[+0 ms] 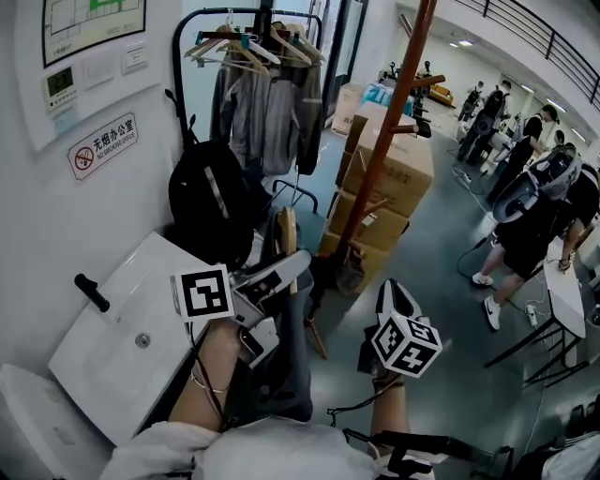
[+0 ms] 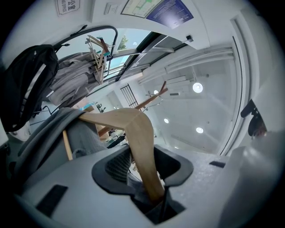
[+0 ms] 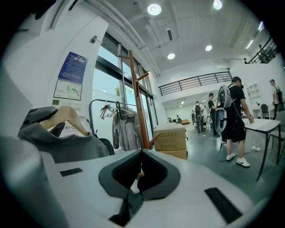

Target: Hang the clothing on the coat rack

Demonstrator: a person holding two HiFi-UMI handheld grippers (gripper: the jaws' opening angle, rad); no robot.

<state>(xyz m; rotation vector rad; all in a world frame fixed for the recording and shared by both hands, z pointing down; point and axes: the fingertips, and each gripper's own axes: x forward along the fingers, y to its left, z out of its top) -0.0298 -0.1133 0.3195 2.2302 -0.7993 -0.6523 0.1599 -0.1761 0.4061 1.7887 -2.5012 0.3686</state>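
left gripper (image 1: 289, 265) holds a hanger (image 1: 287, 232) bearing grey clothing (image 1: 293, 370).

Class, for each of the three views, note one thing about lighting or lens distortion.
Head view: even indoor light; the wide lens makes the coat rack lean. Left gripper view: black rounded corners, the ceiling lamp glares, the hanger looms large near the lens. Right gripper view: same rounded frame, a bright ceiling light overhead.

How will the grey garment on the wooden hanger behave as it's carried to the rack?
Probably floppy: the grey garment droops limply below the wooden hanger. The hanger looks rigid, so it should sit steady in the left gripper. Draped loosely, the cloth may slide off if tilted.
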